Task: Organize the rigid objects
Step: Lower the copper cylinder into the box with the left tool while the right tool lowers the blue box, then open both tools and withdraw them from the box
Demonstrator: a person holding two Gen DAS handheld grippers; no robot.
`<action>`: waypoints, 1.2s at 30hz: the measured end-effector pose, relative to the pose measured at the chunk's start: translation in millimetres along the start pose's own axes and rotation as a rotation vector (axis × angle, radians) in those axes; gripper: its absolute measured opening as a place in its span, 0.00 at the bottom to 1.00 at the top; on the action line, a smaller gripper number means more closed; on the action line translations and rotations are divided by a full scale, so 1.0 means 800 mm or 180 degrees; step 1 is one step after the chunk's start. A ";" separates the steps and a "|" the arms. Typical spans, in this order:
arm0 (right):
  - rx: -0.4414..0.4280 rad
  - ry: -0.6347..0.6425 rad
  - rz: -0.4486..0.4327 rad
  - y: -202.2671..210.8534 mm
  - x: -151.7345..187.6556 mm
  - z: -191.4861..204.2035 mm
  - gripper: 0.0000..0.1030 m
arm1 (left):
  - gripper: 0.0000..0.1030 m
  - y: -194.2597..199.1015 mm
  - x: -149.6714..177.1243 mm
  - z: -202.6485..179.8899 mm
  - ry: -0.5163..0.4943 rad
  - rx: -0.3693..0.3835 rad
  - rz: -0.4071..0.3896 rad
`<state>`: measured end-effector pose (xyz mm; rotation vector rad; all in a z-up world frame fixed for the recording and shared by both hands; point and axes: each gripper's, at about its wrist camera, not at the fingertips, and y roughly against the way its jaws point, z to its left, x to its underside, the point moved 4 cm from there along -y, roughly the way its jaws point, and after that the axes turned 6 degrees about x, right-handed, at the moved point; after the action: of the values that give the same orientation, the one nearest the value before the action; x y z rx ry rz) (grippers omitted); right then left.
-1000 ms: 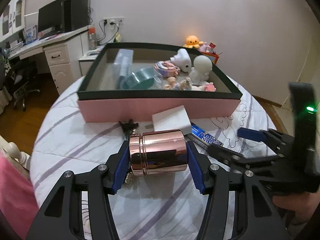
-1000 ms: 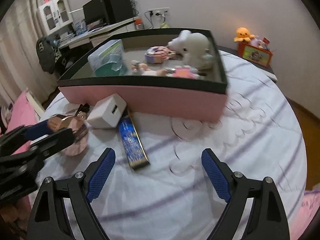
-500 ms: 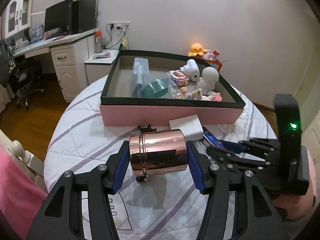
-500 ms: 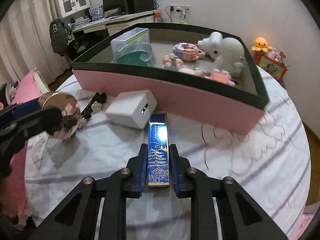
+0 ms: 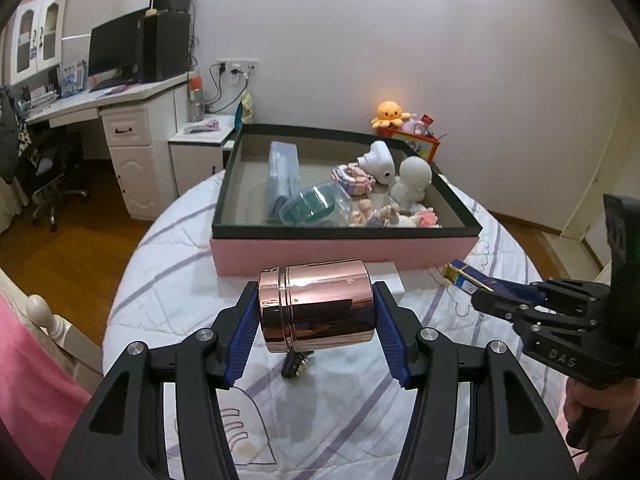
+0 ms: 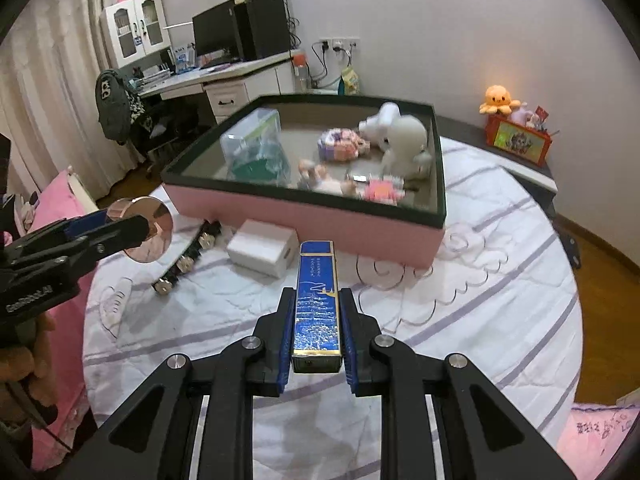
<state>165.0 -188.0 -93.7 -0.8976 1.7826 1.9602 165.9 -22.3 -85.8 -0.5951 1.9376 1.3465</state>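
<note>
Presently, both tools are loaded. The left gripper [image 5: 316,322] pinches the rose-gold canister [image 5: 316,307] crosswise, clear of the quilted table [image 5: 168,280]. The right gripper [image 6: 316,338] clamps the blue flat box [image 6: 317,304] lengthwise, likewise raised. Left on the table, just before the tray: a white cube [image 6: 262,251] and a black studded strip [image 6: 186,261]. Beyond, the pink tray [image 6: 304,220] already holds figurines and a clear container. Judged roughly half done: two items in transit, two awaiting pickup.
</note>
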 end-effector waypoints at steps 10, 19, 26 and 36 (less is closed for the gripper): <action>-0.0053 0.0075 -0.0319 0.026 -0.051 0.007 0.20 | 0.54 0.006 -0.043 0.006 -0.0075 -0.0032 -0.0186; -0.0056 0.0017 -0.0558 0.014 -0.118 -0.010 0.20 | 0.54 -0.020 -0.106 0.000 -0.0189 -0.0014 -0.0338; 0.0013 -0.0080 -0.0550 -0.030 -0.164 -0.031 0.20 | 0.54 -0.075 -0.153 -0.006 -0.0250 0.0033 -0.0306; 0.0091 -0.0130 -0.0379 -0.096 -0.181 -0.044 0.20 | 0.54 -0.156 -0.181 -0.010 -0.0303 0.0035 -0.0129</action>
<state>328.9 -187.1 -58.5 -0.9255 1.6901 1.8611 346.3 -76.9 -51.6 -0.5523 1.8460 1.3146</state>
